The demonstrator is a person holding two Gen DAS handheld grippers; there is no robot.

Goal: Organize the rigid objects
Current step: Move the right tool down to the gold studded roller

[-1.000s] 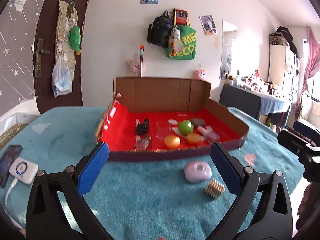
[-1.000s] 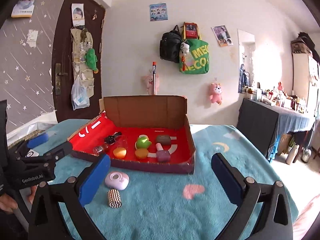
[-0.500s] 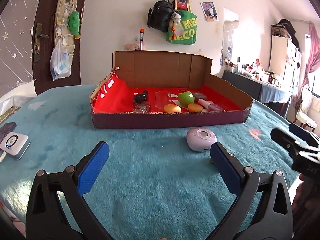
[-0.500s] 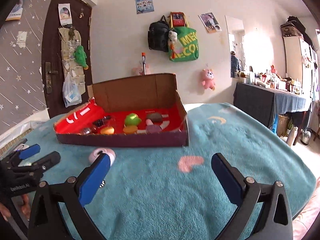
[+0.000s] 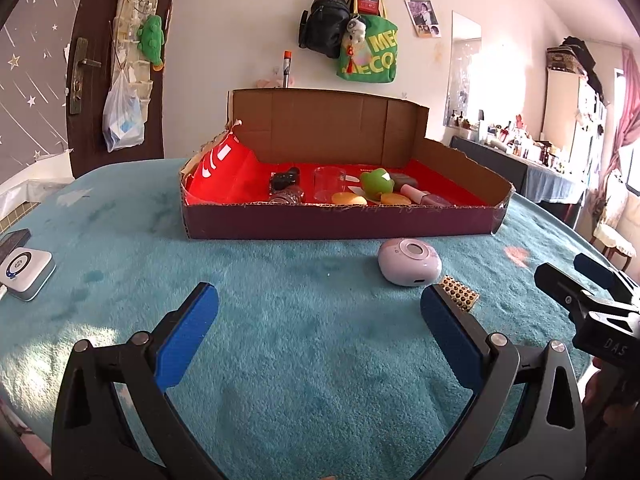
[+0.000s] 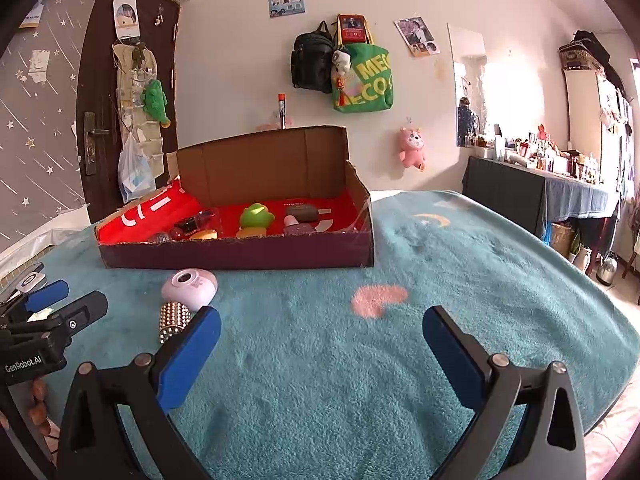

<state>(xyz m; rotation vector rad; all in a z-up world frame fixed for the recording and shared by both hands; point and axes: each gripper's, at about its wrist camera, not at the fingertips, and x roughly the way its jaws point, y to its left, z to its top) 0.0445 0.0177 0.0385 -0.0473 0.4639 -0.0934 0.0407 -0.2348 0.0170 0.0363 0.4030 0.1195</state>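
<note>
Left gripper [image 5: 318, 306] spread wide, nothing between the pads, low over the teal blanket [image 5: 280, 360]. Right gripper [image 6: 320, 324] likewise spread and empty. I see the lilac case [image 5: 410, 261] on the blanket just in front of the box [image 5: 340, 222], apart from its front wall. The bead cube [image 5: 460, 297] sits just beside the case, nearer me, close to the left gripper's right pad. Inside the box on the red lining: green toy [image 5: 376, 184], clear cup [image 5: 329, 184], two orange pieces, a dark item. White device [image 5: 25, 274] at the far left blanket edge.
</note>
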